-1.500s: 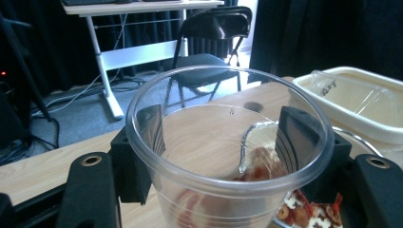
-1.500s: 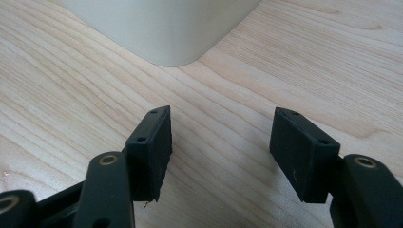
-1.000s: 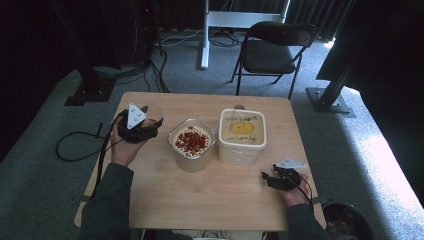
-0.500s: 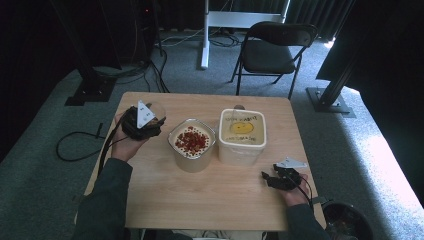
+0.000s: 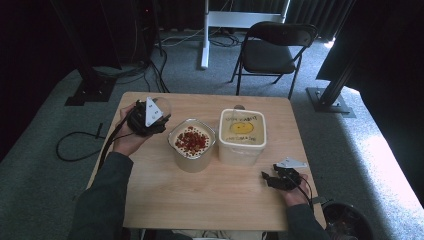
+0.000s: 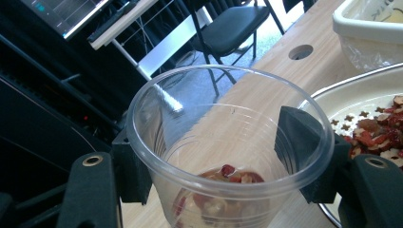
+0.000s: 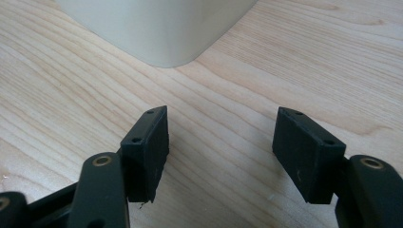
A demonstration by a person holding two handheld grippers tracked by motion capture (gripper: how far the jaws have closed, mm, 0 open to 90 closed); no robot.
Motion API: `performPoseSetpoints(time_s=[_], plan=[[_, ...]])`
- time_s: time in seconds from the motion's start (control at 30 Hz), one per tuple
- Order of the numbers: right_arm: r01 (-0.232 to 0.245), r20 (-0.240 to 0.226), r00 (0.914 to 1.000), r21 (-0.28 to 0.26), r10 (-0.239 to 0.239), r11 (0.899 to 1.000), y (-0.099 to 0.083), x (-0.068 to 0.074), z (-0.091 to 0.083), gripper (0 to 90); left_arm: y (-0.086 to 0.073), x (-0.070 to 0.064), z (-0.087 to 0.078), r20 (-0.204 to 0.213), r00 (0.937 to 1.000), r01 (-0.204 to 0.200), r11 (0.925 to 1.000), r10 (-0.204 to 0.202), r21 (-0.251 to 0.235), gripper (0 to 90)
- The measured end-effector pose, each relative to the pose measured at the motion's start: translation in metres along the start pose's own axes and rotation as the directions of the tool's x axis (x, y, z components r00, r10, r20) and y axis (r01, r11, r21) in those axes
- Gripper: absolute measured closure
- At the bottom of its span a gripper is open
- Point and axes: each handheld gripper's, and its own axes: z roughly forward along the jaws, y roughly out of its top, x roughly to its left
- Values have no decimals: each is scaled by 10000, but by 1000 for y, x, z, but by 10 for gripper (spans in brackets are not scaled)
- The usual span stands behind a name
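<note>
- My left hand-held gripper (image 6: 223, 161) is clamped on a clear plastic cup (image 6: 228, 156) with a few red pieces in its bottom, held just beside the metal bowl (image 5: 192, 145).
- My right hand-held gripper (image 7: 221, 156) rests on the desk (image 5: 225, 200), jaws apart, near the white tub (image 5: 242, 136).

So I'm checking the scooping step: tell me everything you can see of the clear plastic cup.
The clear plastic cup is thin-walled and see-through, with a rolled rim and faint rings round its side. It stands roughly upright, clamped between the black jaws of the left gripper, one on each side. A small heap of red and pale pieces lies at its bottom; the rest is empty. It is held beside the round metal bowl, over the table's left rear part.
</note>
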Motion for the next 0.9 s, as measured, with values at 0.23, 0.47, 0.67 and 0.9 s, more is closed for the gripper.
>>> performPoseSetpoints(time_s=[0.23,0.47,0.67,0.9], plan=[[-34,-11,10000,18,34,10000,0,0,0,363,6,-6,6,108,9986,-519,9986,518,138,348],[-16,-6,10000,5,16,10000,0,0,0,363,15,-16,12,57,9896,-1441,9889,1440,374,348],[-8,-21,10000,12,8,10000,0,0,0,363,19,-28,17,70,9723,-2334,9697,2335,720,348],[-13,-29,10000,16,13,10000,0,1,0,363,20,-49,22,34,9265,-3740,9196,3763,1198,348]])
